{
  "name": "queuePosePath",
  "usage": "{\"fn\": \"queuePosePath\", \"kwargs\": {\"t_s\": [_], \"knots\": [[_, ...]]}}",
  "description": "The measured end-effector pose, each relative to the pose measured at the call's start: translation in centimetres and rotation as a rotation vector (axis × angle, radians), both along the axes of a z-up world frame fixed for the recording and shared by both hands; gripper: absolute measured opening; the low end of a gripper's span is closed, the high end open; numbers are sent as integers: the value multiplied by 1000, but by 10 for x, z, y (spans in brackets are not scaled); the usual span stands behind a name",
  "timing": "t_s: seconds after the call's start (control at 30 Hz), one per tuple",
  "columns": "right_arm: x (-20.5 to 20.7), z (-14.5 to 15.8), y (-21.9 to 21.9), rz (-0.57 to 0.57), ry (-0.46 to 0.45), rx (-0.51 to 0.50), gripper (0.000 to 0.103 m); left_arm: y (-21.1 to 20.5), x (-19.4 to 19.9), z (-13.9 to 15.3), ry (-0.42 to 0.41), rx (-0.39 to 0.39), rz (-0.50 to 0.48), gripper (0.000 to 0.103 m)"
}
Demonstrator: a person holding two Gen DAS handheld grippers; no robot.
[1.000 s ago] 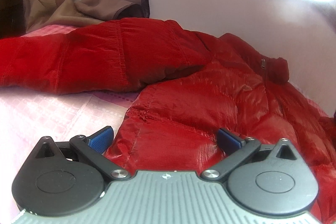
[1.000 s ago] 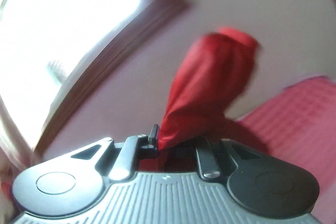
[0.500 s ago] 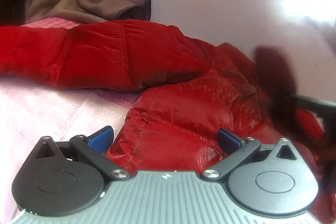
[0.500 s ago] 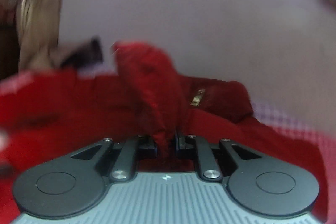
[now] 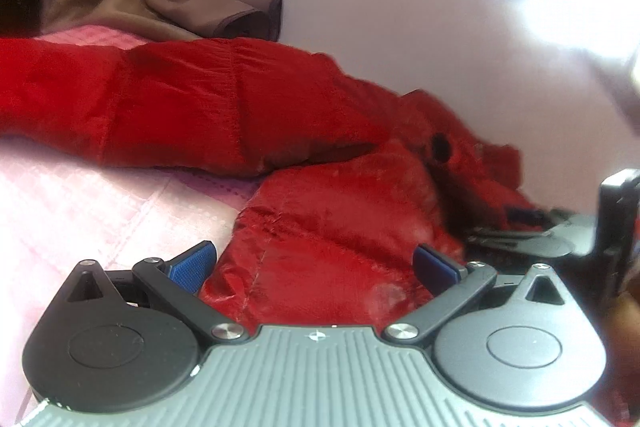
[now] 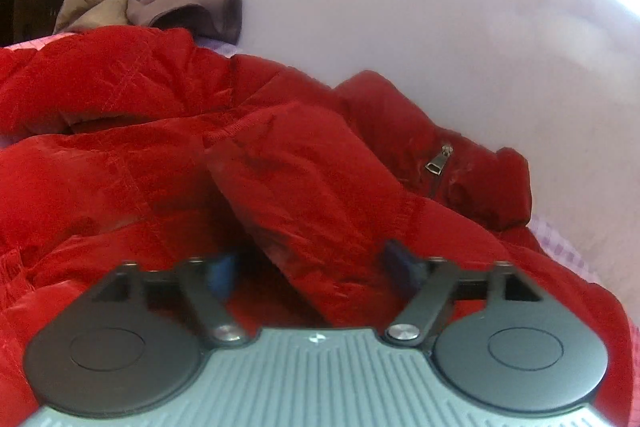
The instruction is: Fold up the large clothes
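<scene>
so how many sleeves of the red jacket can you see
2: one sleeve stretched left across the pink bedcover, one folded over the jacket's body between the open right gripper fingers.

**Two matching hand-held grippers, grey and black with blue pads**

The left gripper (image 5: 314, 263) has a ribbed grey body with fine lengthwise grooves and a small white four-point mark at its front edge. On each side sits a round black housing with a raised disc and a triangular cut-out near its tip. Black link arms run forward from silver screw heads to the fingers (image 5: 192, 263), which carry blue textured pads. Smaller screws mark the outer joints.

The right gripper (image 6: 314, 269) is built the same way: ribbed grey body, white mark, black round housings, silver screws, blue-padded fingers (image 6: 222, 273), here slightly blurred.
</scene>
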State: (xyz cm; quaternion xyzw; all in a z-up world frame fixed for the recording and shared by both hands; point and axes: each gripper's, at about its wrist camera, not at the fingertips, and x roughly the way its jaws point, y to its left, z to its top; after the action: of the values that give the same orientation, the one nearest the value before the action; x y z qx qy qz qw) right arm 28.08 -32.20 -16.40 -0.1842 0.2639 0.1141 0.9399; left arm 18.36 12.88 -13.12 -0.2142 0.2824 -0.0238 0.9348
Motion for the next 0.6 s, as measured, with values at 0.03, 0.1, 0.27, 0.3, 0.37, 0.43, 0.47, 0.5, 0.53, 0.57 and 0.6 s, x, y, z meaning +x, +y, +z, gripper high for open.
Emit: {"fn": "queuePosePath", "kwargs": {"t_s": [0.03, 0.1, 0.27, 0.3, 0.37, 0.43, 0.47, 0.5, 0.53, 0.57, 0.6], "knots": [[-1, 3, -3, -8, 6, 13, 84, 7, -4, 4, -22, -25, 4, 101], [-11, 15, -10, -5, -2, 55, 84, 25, -19, 18, -76, -40, 48, 101], [-76, 48, -42, 41, -130, 218, 90, 92, -48, 42, -99, -44, 156, 103], [-92, 51, -53, 46, -133, 288, 91, 107, -52, 39, -84, -67, 179, 103], [-113, 52, -70, 49, -112, 387, 91, 139, -57, 30, -42, -93, 265, 101], [-133, 48, -81, 37, -100, 443, 91, 169, -57, 19, 2, -158, 320, 99], [-142, 46, -85, 37, -98, 448, 91, 181, -55, 14, 17, -194, 337, 97], [-149, 45, -86, 37, -98, 443, 91, 193, -52, 9, 32, -237, 360, 97], [-155, 42, -86, 32, -97, 435, 91, 203, -50, 5, 32, -276, 372, 97], [-159, 40, -86, 32, -95, 430, 91, 212, -47, 2, 9, -304, 380, 97], [-164, 39, -85, 38, -91, 427, 91, 219, -44, 2, 0, -307, 401, 97]]}}
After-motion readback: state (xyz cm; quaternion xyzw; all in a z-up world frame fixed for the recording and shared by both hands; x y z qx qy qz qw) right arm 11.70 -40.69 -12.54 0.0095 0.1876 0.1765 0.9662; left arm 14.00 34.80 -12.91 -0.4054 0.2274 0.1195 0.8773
